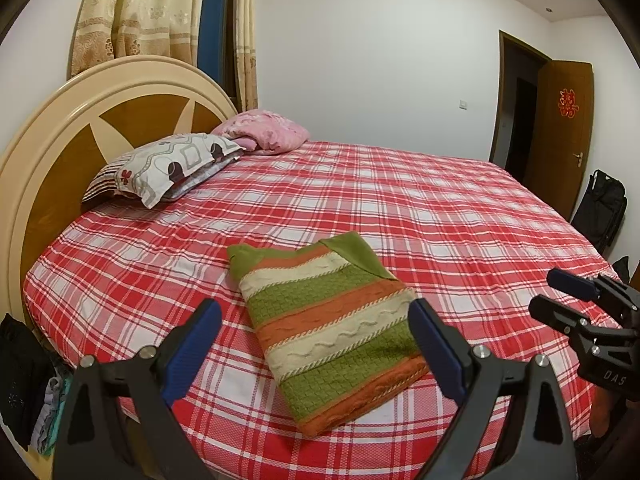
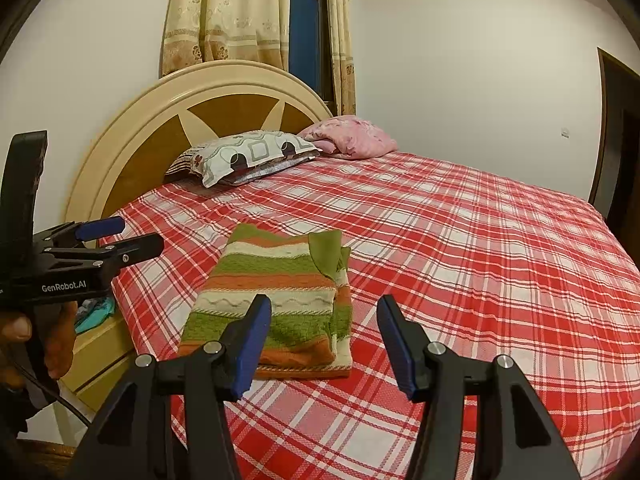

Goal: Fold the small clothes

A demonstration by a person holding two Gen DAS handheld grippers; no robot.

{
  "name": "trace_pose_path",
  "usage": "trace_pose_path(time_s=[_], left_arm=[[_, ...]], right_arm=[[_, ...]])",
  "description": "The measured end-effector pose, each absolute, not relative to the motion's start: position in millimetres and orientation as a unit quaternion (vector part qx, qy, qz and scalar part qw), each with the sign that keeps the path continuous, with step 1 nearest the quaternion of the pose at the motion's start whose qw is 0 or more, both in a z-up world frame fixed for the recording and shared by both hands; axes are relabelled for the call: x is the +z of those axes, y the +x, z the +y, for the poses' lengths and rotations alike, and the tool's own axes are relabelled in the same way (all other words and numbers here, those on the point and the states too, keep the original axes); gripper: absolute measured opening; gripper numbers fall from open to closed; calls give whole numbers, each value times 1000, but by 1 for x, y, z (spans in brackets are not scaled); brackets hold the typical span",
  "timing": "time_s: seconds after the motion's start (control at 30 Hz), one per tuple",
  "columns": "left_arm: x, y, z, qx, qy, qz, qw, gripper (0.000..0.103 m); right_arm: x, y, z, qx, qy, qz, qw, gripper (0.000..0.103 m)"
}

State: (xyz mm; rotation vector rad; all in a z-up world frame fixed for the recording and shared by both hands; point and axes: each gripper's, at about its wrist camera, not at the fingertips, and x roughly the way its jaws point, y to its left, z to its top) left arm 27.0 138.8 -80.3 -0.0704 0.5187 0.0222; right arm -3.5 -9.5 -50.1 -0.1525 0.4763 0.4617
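A small striped knit sweater (image 1: 332, 328) in green, orange and cream lies folded in a rectangle on the red plaid bed (image 1: 440, 220), near the front edge. In the left wrist view my left gripper (image 1: 314, 306) hovers in front of it, open wide, its blue pads apart from the cloth. My right gripper (image 1: 546, 292) shows at the right edge, open and empty. In the right wrist view the folded sweater (image 2: 276, 280) lies just beyond my right gripper (image 2: 324, 300), which holds nothing. A hand holds the left gripper (image 2: 140, 234) off the bed's left corner.
A patterned pillow (image 1: 172, 168) and a pink blanket (image 1: 268, 132) lie by the rounded headboard (image 1: 60, 152). A heap of clothes (image 1: 52, 408) sits beside the bed at the left. A black bag (image 1: 600, 208) leans near the wooden door (image 1: 560, 132).
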Motion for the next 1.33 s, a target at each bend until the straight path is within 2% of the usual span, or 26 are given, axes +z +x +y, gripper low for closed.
trace_pose_path(time_s=[0.23, 0.33, 0.6, 1.33], left_arm=[[-77, 25, 140, 7, -38, 249, 968, 97], [-73, 22, 139, 9, -38, 242, 969, 103], [-63, 17, 138, 10, -37, 230, 972, 103], [-64, 19, 148, 35, -40, 220, 974, 103]], right_arm=[[-47, -6, -12, 223, -66, 218, 948, 56], [-42, -9, -15, 219, -59, 204, 952, 56], [-35, -14, -23, 213, -39, 180, 960, 56], [-43, -18, -12, 226, -60, 191, 953, 56]])
